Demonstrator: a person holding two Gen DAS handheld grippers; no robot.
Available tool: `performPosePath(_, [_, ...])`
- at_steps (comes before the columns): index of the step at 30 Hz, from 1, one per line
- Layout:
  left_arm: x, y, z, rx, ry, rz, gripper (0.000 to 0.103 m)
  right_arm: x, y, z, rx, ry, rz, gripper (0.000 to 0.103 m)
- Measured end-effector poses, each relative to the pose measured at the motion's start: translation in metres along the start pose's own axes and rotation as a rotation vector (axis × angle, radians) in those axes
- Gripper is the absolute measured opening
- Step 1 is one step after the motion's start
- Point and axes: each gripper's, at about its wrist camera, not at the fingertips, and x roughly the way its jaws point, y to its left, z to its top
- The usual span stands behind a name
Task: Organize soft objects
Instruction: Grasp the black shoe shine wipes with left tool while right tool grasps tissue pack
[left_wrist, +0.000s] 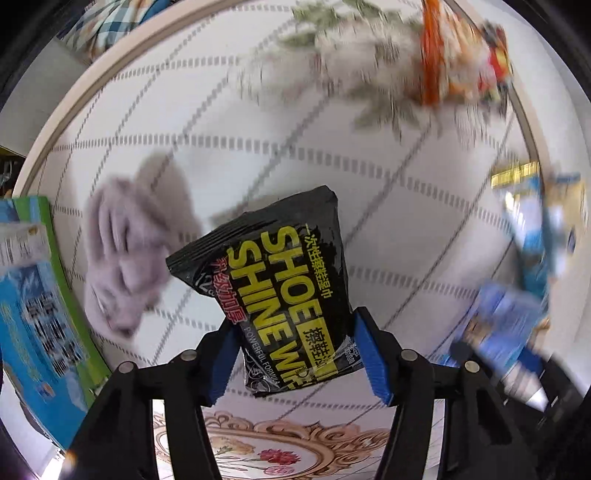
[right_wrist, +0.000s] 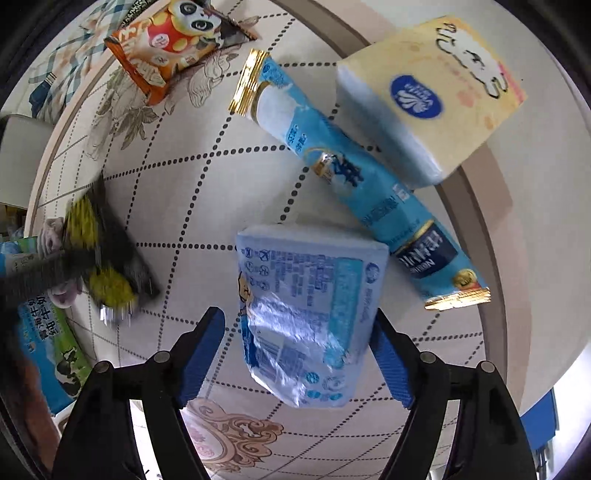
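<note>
A black pouch of shoe shine wipes (left_wrist: 280, 258) with yellow lettering hangs above the table, and my left gripper (left_wrist: 295, 325) is shut on its lower end, both blue pads pressed against it. The same pouch shows as a blur (right_wrist: 107, 266) at the left of the right wrist view. A light-blue soft tissue pack (right_wrist: 306, 295) lies between the fingers of my right gripper (right_wrist: 298, 315). The right pad is at its edge and a gap shows beside the left pad, so this gripper is open. That pack and gripper appear blurred (left_wrist: 506, 325) at the lower right of the left wrist view.
A round table (right_wrist: 476, 229) carries a white cloth with a dotted grid. On it lie a fluffy purple cloth (left_wrist: 125, 251), a green-and-blue milk carton (left_wrist: 37, 314), an orange panda snack bag (right_wrist: 166, 48), a long blue packet (right_wrist: 354, 184) and a yellow tissue pack (right_wrist: 432, 96).
</note>
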Motion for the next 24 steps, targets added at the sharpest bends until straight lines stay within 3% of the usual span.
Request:
performPosePath(6, [0.006,-0.005,-0.012,-0.029,-0.031,-0.020,0.058,0.006,0.014,-0.003,-0.011,-0.010,-0.077,0.076])
performPosePath(11, [0.000,0.002,-0.023,-0.025,-0.057,-0.022,0.050,0.000,0.041,-0.011,-0.032,-0.055,-0.094,0.045])
performPosePath(15, [-0.012,-0.001,-0.035,-0.029,-0.089,-0.044,0.048,-0.010,0.035,-0.022,-0.025,-0.067,-0.085,0.041])
performPosePath(18, [-0.022,0.003,-0.044,-0.035,-0.107,-0.080,0.047,-0.027,0.007,-0.020,-0.019,-0.071,-0.058,0.041])
performPosePath(21, [-0.022,0.001,-0.049,-0.034,-0.088,-0.158,0.048,-0.042,0.000,-0.025,-0.027,-0.083,-0.055,0.041])
performPosePath(24, [-0.005,-0.004,-0.042,-0.033,-0.037,-0.159,0.051,-0.045,-0.009,-0.026,-0.027,-0.079,-0.056,0.041])
